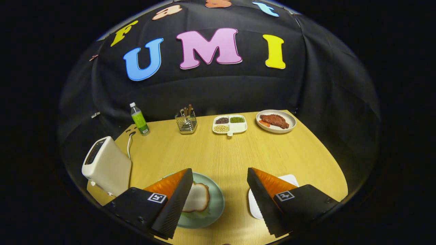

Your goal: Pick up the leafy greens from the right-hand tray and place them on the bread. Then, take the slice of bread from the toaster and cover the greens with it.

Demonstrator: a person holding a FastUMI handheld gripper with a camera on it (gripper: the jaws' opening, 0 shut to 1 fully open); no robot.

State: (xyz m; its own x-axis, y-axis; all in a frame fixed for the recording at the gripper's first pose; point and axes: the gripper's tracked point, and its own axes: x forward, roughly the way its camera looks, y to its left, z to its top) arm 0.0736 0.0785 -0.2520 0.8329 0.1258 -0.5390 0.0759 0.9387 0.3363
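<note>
Wide wooden surface [221,156] here, and the hand-held gripper [219,183] hangs over its near edge, fingers spread wide, gripping nothing. Left, the white toaster [105,166]. By the left finger, a green plate [213,204] carries the bread slice [197,197], with leafy greens [196,215] peeking out beneath. A white tray [289,178] sits behind the right finger.

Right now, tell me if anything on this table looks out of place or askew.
Nothing stands out. The toaster stands upright, the bottle too. A slice of bread lies on greens on the green plate, nothing spilled. The gripper is open over bare table, holding nothing.
</note>
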